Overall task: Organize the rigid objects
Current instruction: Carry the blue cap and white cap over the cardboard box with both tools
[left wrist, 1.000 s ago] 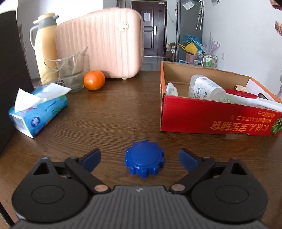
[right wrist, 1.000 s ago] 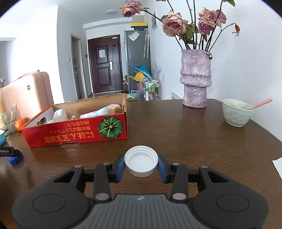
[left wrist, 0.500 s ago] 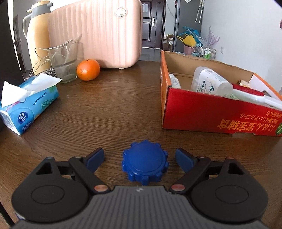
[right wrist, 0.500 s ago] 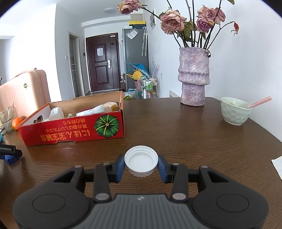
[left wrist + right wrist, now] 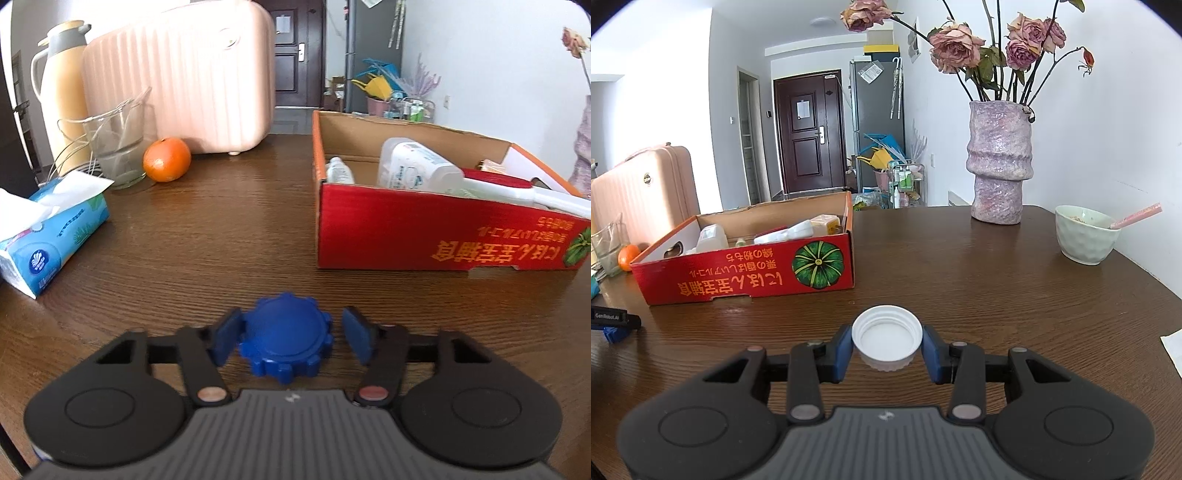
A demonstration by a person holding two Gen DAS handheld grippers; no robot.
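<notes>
So the left gripper (image 5: 286, 336) has the blue cap (image 5: 285, 335) sitting dead centre between its jaws, flat on the table (image 5: 207, 236). The jaws have just been closing in on it: the left pad looks like it's touching the cap's toothed edge, but there's a sliver of gap on the right side, so I wouldn't call it gripped yet. The cap is round, so no long axis to worry about; a bit more squeeze should do it. The right gripper (image 5: 886, 345) is clamped on a white cap (image 5: 886, 341), open side up, just above or on the table, can't tell which. The box (image 5: 424, 236) is ahead and to the right of the left gripper, and ahead-left of the right one, so it sits between the two. Neither looks clearly closer.
</notes>
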